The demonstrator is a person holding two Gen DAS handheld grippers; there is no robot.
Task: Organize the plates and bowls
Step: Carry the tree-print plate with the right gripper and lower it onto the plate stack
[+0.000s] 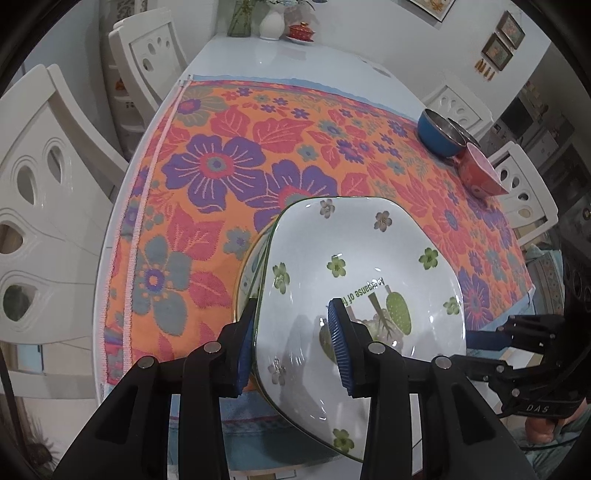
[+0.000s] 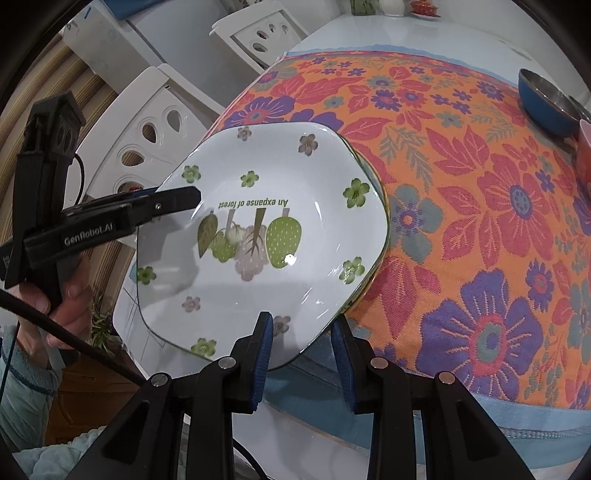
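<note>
A white plate (image 1: 354, 236) with green flowers and forest print lies tilted over a second plate (image 1: 248, 269) on the floral cloth; it also shows in the right wrist view (image 2: 258, 177). My left gripper (image 1: 293, 343) straddles its left rim, one finger above and one below, closed on it. My right gripper (image 2: 301, 354) straddles the near rim in the same way, with the rim between its pads. The left gripper shows in the right wrist view (image 2: 162, 201) on the plate's far side. A blue bowl (image 1: 439, 134) and a pink bowl (image 1: 480, 170) stand at the far right.
The orange floral cloth (image 1: 258, 147) covers the white table (image 1: 280, 55). White chairs (image 1: 48, 192) stand around the table. A vase (image 1: 272, 24) and a small red pot (image 1: 301, 31) stand at the table's far end.
</note>
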